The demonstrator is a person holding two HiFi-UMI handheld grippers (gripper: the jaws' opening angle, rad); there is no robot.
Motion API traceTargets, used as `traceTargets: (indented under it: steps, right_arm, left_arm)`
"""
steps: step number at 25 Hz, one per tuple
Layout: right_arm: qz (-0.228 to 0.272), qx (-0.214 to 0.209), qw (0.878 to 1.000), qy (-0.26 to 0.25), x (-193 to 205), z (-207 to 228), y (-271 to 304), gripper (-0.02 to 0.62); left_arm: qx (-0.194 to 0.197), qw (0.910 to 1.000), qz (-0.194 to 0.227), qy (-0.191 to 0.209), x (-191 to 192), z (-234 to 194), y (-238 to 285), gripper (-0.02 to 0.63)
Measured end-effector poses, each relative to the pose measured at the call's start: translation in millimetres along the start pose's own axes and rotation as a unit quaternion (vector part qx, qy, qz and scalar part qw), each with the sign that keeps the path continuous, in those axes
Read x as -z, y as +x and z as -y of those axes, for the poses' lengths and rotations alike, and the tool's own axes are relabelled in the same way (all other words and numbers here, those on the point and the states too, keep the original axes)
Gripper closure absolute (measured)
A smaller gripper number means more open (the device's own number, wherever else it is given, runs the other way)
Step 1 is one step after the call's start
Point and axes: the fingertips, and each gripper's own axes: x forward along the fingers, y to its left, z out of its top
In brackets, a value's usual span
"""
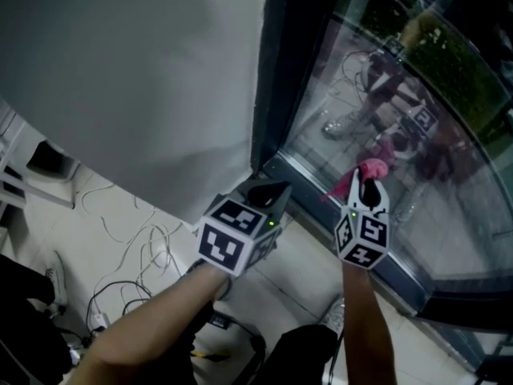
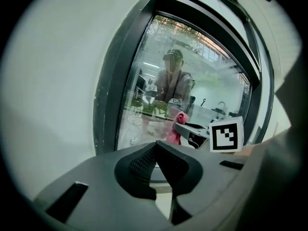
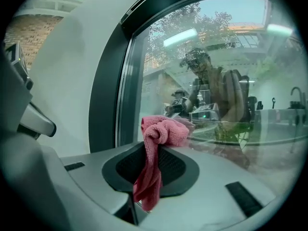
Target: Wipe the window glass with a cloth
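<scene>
pink cloth point(image 3: 162, 130) pinched in the right gripper point(image 3: 155, 150) jaws, bunched at 12 o'clock by the window glass point(image 3: 231, 76); left gripper point(image 2: 157, 153) jaws closed, empty; white wall point(image 1: 120, 70) at 9 o'clock.

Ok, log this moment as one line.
left gripper: shut, empty | right gripper: shut on pink cloth | cloth by window glass, contact unclear

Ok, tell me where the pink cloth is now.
The crumpled pink cloth is pinched in the right claw, right of centre in the head view, up by the window glass.
</scene>
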Motion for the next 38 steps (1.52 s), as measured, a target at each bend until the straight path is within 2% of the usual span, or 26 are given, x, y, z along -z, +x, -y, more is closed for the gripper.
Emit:
traceTargets:
  steps: [18, 38]
  right_arm:
    - [-0.005, -0.072, 0.997, -0.016, -21.6, -93.7, 72.9, 0.529]
    - [-0.013, -0.137, 0.99, -0.024, -24.3, -160.5, 123.2, 0.529]
  left_arm:
    - [-0.023, 0.9995, -0.003, -0.021, 0.0, -57.1, -21.9, 0.6]
    - [-0.035, 0.9989, -0.014, -0.026, 13.6, -86.4, -41.7, 0.6]
